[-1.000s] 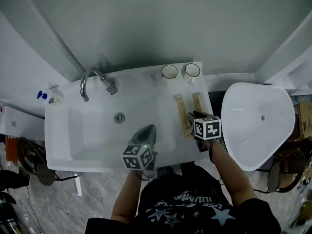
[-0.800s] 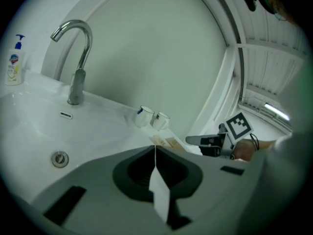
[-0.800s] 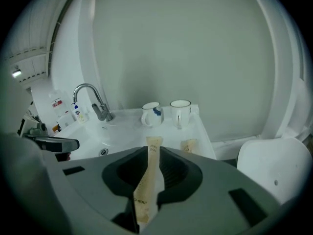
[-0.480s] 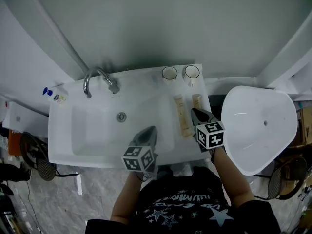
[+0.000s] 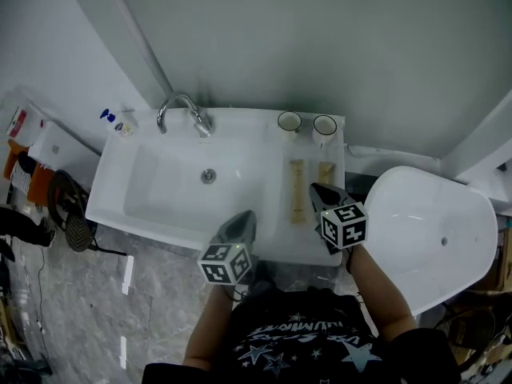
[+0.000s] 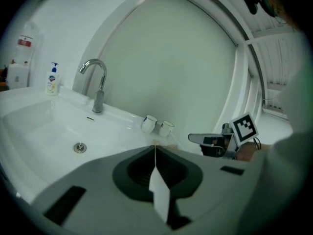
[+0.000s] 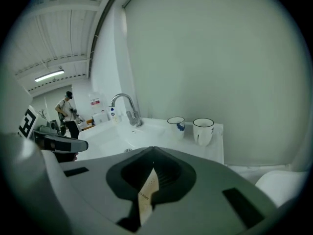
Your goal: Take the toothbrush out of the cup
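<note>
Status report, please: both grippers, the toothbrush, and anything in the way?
Left gripper shut, empty; right gripper shut, empty. Left cup and right cup: no toothbrush seen inside. Two tan strips lie before them. Nothing blocks the cups.

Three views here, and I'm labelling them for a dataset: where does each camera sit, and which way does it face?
Head view: on the person's head, looking steeply down on the sink; both forearms, left gripper and right gripper show.
Left gripper view: rides that gripper, facing tap and cups over its shut jaws.
Right gripper view: likewise, from the cups' end.
All share tap and cups.
</note>
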A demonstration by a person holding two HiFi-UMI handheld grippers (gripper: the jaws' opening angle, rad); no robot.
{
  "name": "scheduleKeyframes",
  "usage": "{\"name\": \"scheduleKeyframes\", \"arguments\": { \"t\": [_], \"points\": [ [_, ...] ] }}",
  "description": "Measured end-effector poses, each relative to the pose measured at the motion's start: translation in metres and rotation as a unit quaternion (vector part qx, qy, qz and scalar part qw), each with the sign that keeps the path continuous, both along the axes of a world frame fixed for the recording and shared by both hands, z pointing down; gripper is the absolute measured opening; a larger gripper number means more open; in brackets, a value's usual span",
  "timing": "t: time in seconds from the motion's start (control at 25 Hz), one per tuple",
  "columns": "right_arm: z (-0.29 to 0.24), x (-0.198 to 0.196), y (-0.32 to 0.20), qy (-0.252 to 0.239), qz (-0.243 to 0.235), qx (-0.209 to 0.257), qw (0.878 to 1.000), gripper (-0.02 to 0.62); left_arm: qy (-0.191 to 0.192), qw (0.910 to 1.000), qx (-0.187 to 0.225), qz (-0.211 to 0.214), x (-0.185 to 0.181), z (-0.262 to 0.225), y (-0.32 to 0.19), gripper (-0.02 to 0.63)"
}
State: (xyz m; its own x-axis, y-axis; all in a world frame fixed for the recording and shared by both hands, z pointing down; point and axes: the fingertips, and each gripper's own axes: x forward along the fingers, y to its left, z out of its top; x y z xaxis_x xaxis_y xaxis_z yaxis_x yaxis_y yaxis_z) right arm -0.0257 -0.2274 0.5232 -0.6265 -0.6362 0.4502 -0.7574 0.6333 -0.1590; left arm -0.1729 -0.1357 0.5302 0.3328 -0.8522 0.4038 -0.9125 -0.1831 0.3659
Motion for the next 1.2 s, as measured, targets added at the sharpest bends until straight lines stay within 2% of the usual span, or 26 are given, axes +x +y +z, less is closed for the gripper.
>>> {"name": "scheduleKeyframes", "arguments": {
  "t": [0.36,0.68,0.96,1.2],
  "points": [
    [0.0,0.022,0.041,-0.022,-0.098,0.005,0.995,0.012,-0.016,0.9952,0.009,-0.097,0.044,-0.006,0.07,0.018],
    [0.002,0.044,0.093,-0.032,-0.184,-0.005,0.982,0.012,-0.013,0.9812,-0.002,-0.192,0.084,-0.004,0.145,0.018],
    [0.0,0.057,0.12,-0.045,-0.214,-0.004,0.976,0.012,-0.015,0.9749,-0.017,-0.222,0.119,-0.003,0.199,0.018],
    [0.002,0.06,0.145,-0.047,-0.228,-0.007,0.973,0.012,-0.01,0.9706,-0.021,-0.239,0.135,-0.002,0.239,0.018]
  ]
}}
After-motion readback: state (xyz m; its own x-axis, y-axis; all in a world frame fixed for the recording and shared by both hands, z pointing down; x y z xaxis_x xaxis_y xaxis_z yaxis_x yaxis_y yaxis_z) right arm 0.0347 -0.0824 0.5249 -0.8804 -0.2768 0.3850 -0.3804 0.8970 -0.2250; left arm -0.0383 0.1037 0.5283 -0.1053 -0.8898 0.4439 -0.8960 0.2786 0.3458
